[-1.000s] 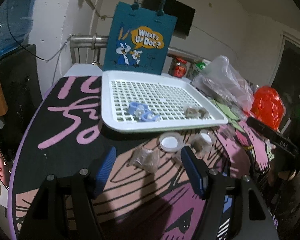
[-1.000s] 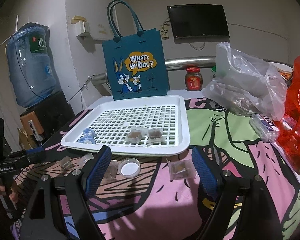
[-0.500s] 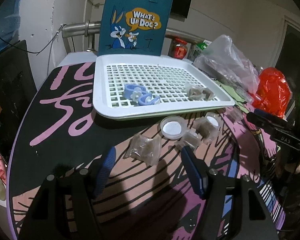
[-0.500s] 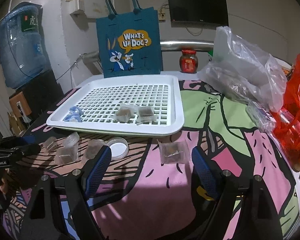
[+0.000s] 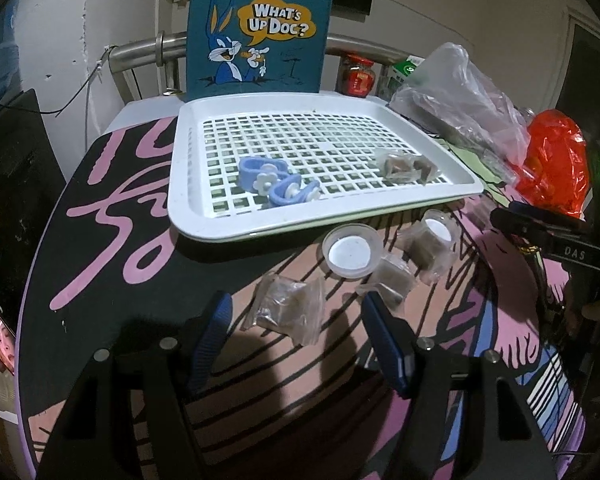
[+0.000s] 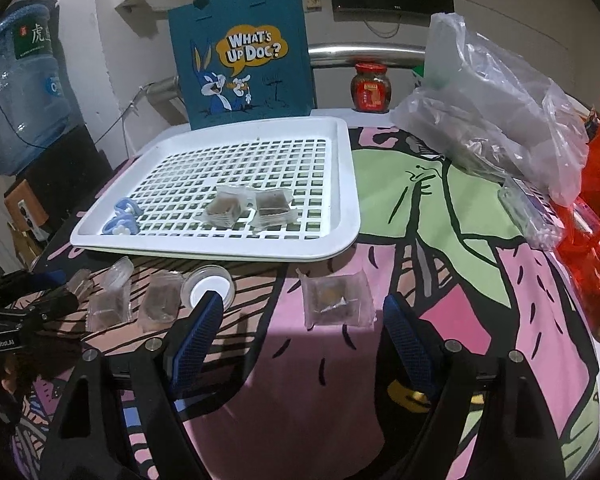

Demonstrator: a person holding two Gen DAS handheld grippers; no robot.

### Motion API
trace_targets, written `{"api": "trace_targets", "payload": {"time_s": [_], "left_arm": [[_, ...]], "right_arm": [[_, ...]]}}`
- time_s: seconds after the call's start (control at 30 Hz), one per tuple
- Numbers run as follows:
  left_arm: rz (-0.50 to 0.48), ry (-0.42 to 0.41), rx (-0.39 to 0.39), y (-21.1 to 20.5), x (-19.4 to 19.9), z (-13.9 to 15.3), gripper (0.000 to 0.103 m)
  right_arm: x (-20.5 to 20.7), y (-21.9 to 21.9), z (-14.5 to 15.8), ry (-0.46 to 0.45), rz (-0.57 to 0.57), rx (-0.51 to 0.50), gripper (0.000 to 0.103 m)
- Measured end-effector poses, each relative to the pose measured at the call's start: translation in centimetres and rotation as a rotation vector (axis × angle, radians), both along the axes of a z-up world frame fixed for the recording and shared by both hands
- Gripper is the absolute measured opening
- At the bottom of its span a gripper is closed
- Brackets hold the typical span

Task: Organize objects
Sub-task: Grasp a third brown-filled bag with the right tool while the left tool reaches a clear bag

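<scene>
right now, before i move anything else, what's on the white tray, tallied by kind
On the white mesh tray:
blue flower clips: 2
clear packets with brown contents: 2
total: 4

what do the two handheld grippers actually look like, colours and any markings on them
Both look alike. The left gripper and the right gripper each have a matte black angular frame with silver round screw heads, ending in two fingers faced with blue, finely ribbed pads. Seen from the opposite camera, the right gripper's black body carries white lettering ending in "DAS", and the left one's reads "GenRobot.AI". No cables or sleeves are clearly visible.
</scene>
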State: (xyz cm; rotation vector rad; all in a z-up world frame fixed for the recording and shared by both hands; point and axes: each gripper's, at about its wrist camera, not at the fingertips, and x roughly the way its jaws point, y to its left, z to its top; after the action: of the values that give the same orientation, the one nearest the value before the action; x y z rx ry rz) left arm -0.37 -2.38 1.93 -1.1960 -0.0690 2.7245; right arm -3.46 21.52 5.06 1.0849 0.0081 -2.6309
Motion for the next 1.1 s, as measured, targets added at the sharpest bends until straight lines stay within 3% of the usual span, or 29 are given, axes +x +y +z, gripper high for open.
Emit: {"api": "trace_targets", "payload": {"time_s": [0.27,0.33,0.43,0.67,1.1], "left_arm": [[0.000,-0.049,-0.011,0.0,-1.1,-0.9,0.040],[0.000,-0.050,-0.005,-0.1,-1.1,-0.9,0.039],[0.003,-0.043,0.006,-0.3,-1.0,-0.8,0.033],[0.000,-0.003,0.015,-0.2,-0.3,-0.3,0.031],[-0.039,0.123,0.016,0.8,1.9,1.3,0.031]], "right_arm": [[-1.5,-0.1,-0.9,-0.046,-0.006,0.019,0.062],[-1.8,-0.1,-1.2,-0.052,-0.017,0.042,0.047],[-2.1,0.2,-1.6,-0.074,-0.027,0.036,0.034],[-1.2,0.5,-1.1,-0.049,0.003,-0.016,0.030],[4.6,-2.5,1.7,0.169,0.191,-0.100,0.030]]}}
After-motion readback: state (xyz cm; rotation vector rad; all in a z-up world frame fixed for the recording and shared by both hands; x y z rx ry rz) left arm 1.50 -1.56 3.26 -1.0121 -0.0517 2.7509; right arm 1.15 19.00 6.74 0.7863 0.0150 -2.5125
